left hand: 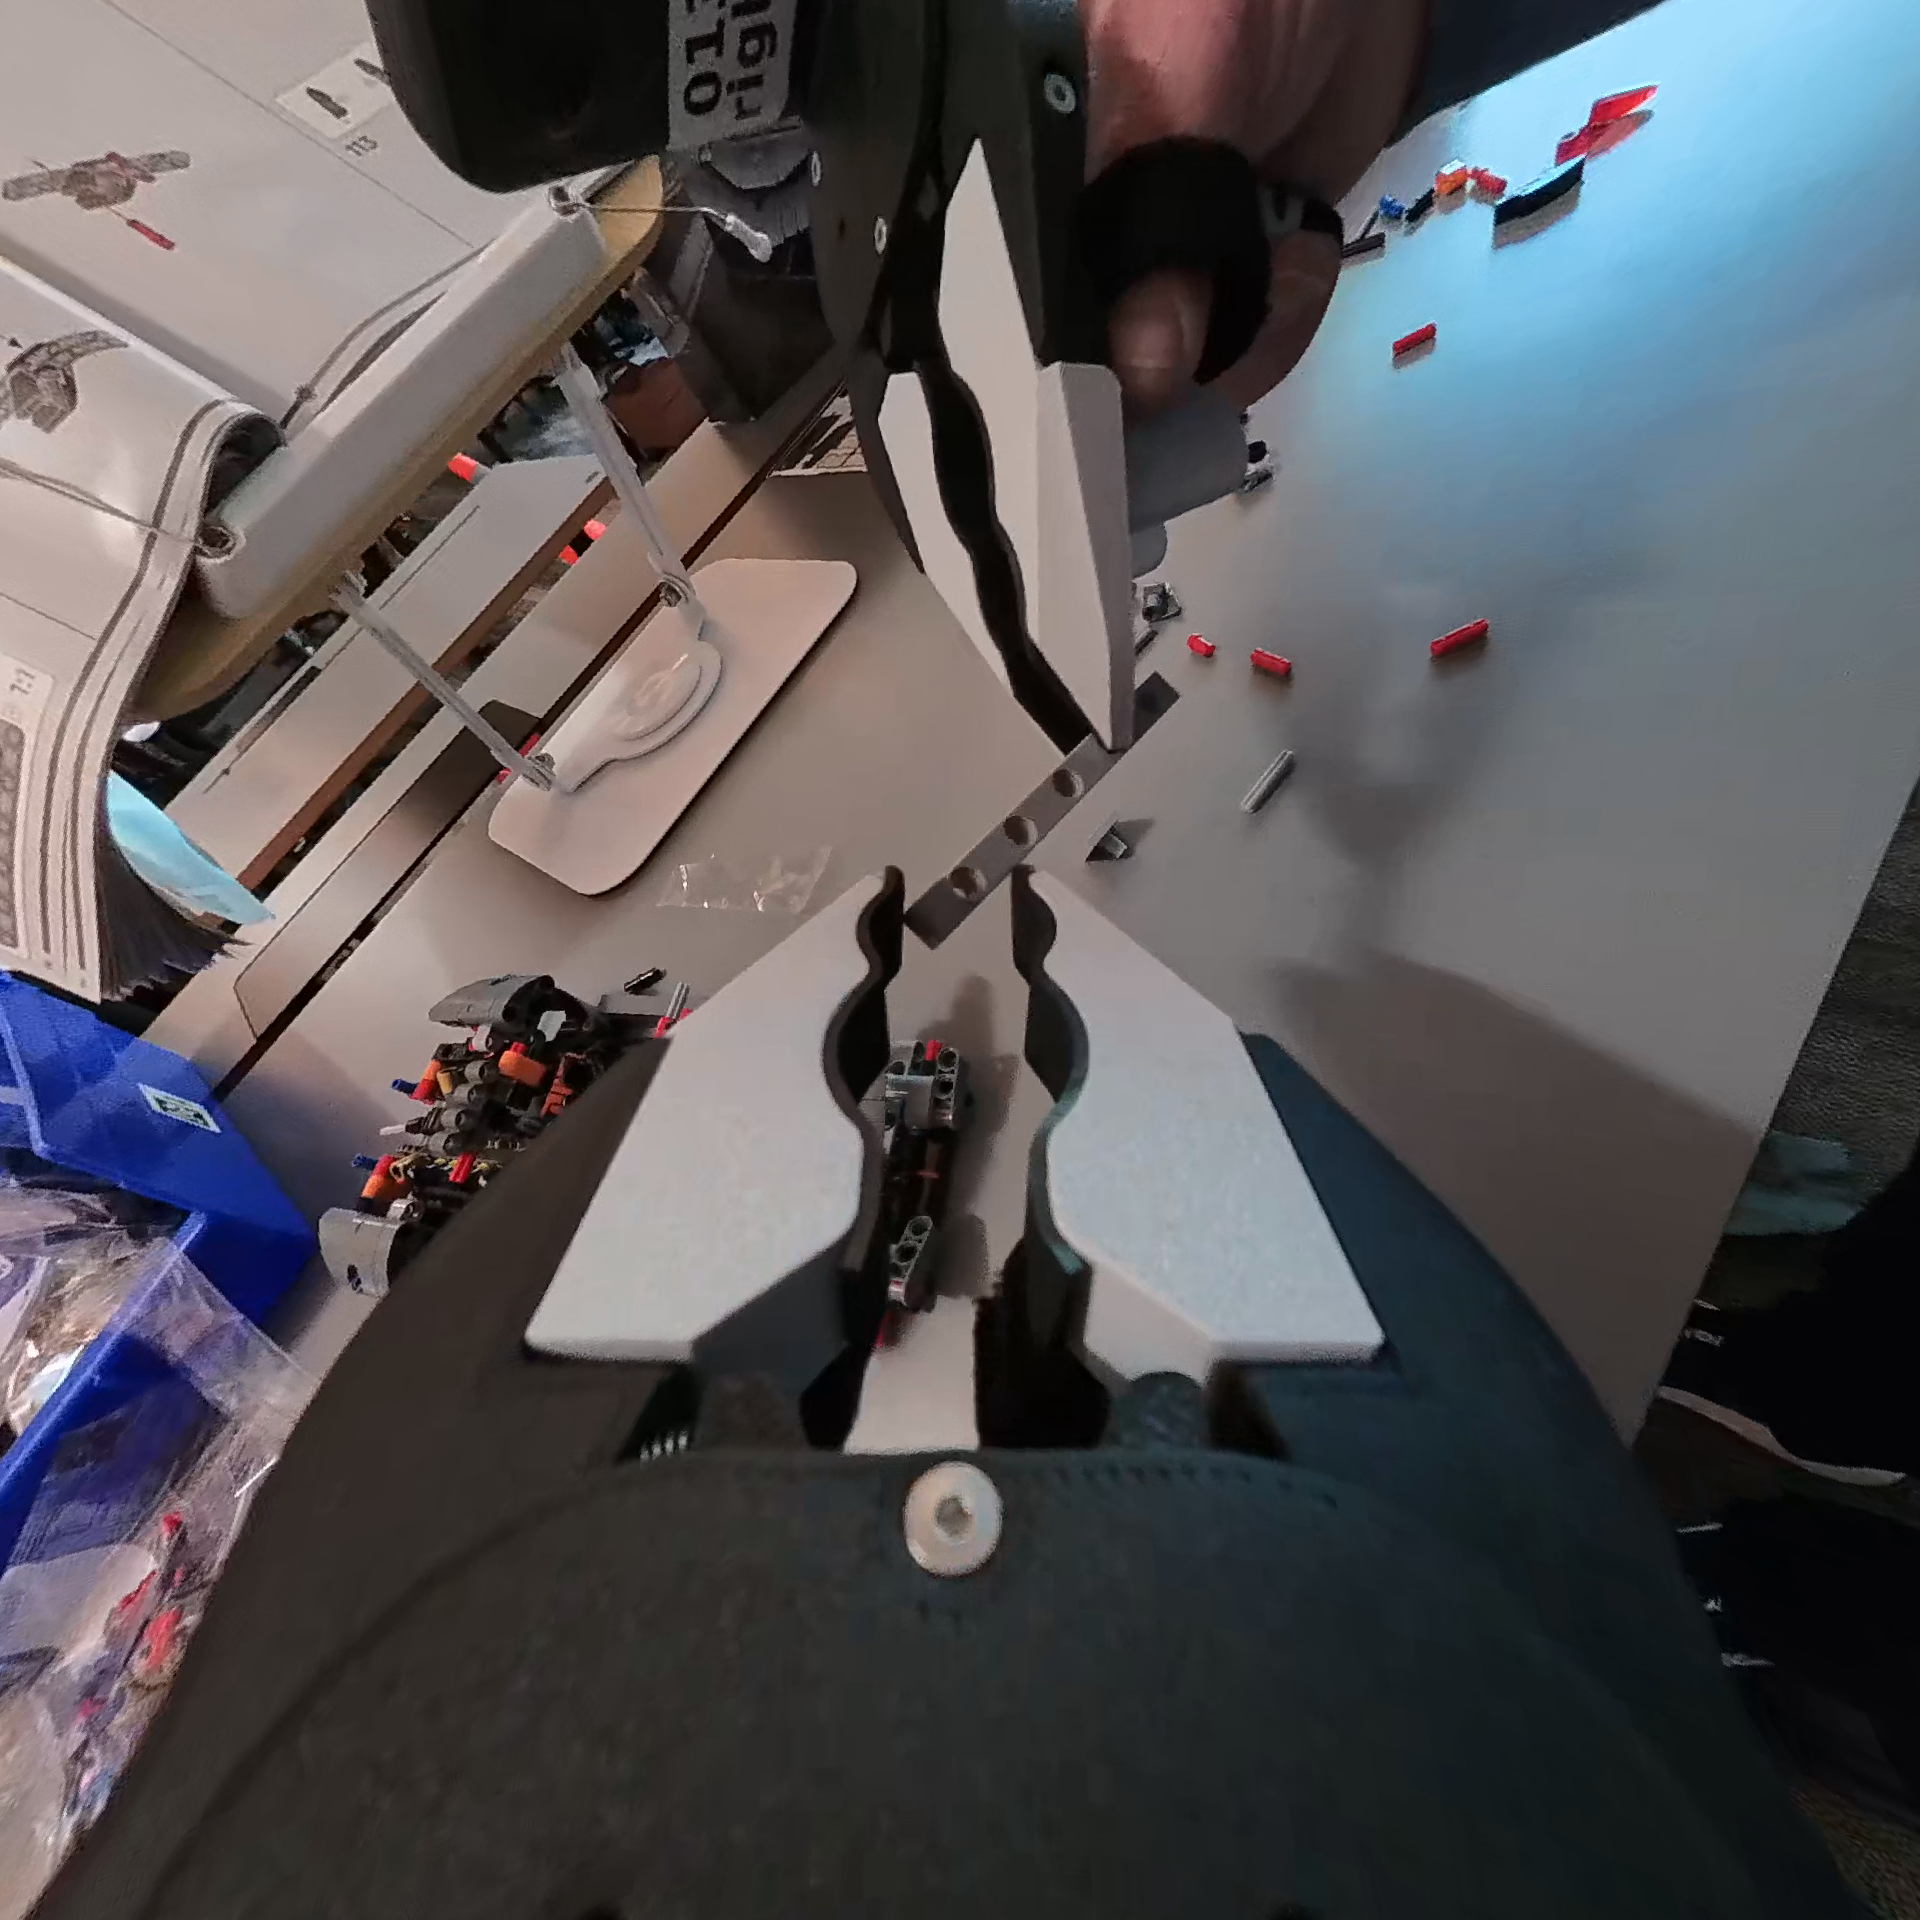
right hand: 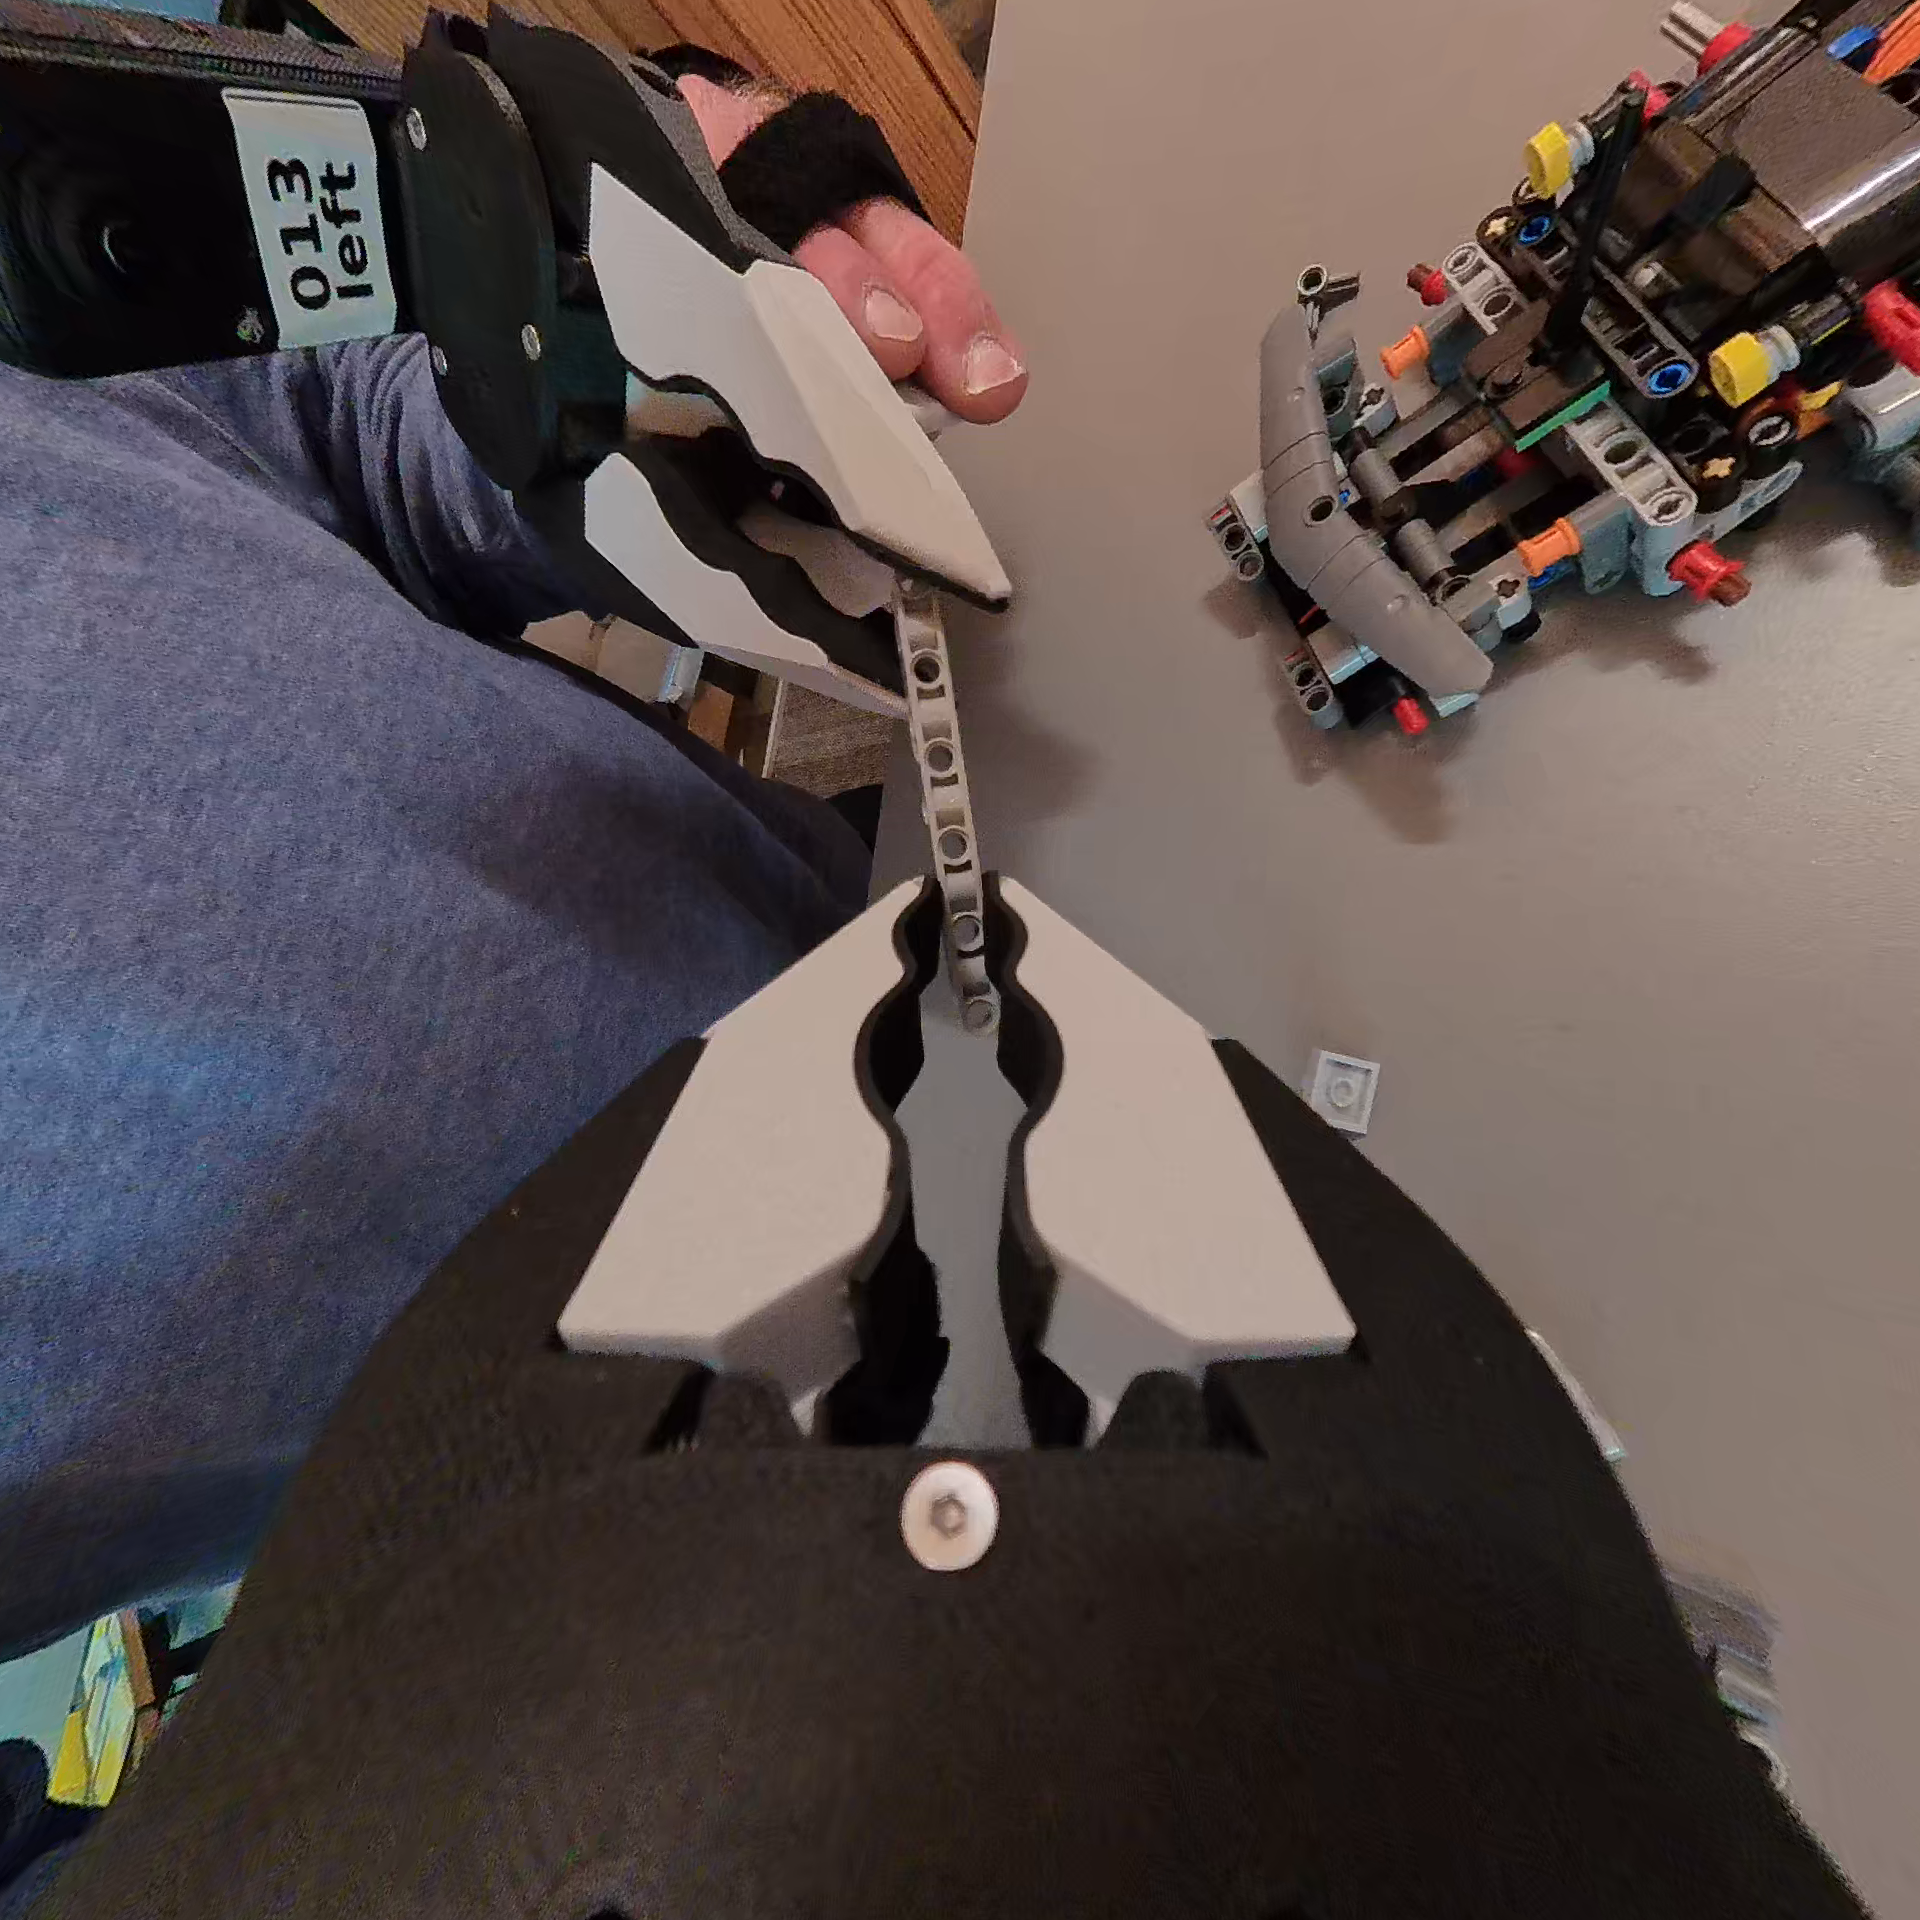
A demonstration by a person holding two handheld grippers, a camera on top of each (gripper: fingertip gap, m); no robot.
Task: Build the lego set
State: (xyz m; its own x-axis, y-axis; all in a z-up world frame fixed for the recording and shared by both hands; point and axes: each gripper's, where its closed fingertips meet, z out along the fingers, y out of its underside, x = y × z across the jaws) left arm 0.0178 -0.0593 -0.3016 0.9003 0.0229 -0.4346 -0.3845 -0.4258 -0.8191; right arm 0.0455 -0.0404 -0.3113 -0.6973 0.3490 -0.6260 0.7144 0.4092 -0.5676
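Note:
A light grey Technic beam (left hand: 1018,831) with a row of holes is held in the air between both grippers. My left gripper (left hand: 958,883) is shut on its near end. My right gripper (left hand: 1101,740) comes down from above and is shut on its far end. In the right wrist view the beam (right hand: 940,769) runs from my right gripper (right hand: 958,883) up to my left gripper (right hand: 935,592). A small black and grey sub-assembly (left hand: 920,1174) lies on the table below my left gripper. The large partly built model (right hand: 1558,416) stands on the table, also seen in the left wrist view (left hand: 488,1101).
An instruction booklet (left hand: 104,416) rests on a white stand (left hand: 675,717). Blue bins (left hand: 125,1122) and plastic bags (left hand: 104,1507) sit at the left. Loose red parts (left hand: 1460,636) and a grey axle (left hand: 1268,779) lie on the table. A small grey plate (right hand: 1343,1091) lies near my right gripper. Across from one pair of fingers to the other is roughly 4 cm. From the right gripper's tips to the small grey plate (right hand: 1343,1091) is close to 10 cm. The left camera catches it too, in the left wrist view (left hand: 1108,838).

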